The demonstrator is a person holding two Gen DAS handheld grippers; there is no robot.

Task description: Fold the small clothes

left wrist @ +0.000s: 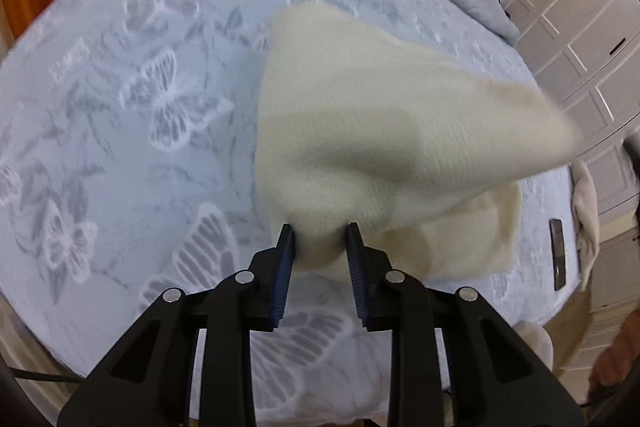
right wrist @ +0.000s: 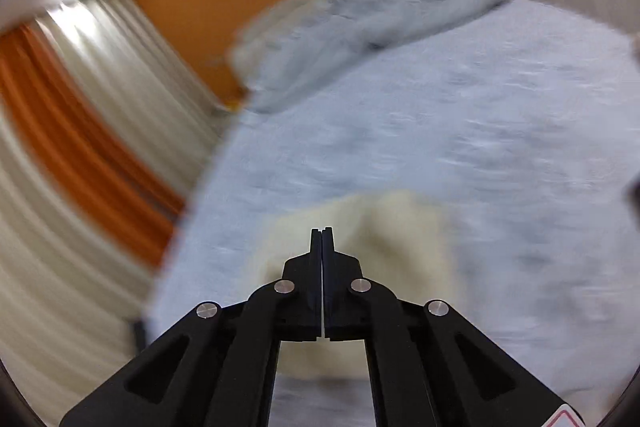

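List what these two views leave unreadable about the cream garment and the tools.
- Left wrist view: the cream garment's raised corner is motion-blurred; what lifts it lies off-frame.
- Left tool: bunched cloth sits between its pads; the layer count is hidden.
- Right wrist view: all blurred; the shut right tool covers part of the garment.

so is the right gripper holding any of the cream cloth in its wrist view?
No. The right gripper has its jaws shut flat together with nothing between them; the cream cloth lies beneath it on the bed.
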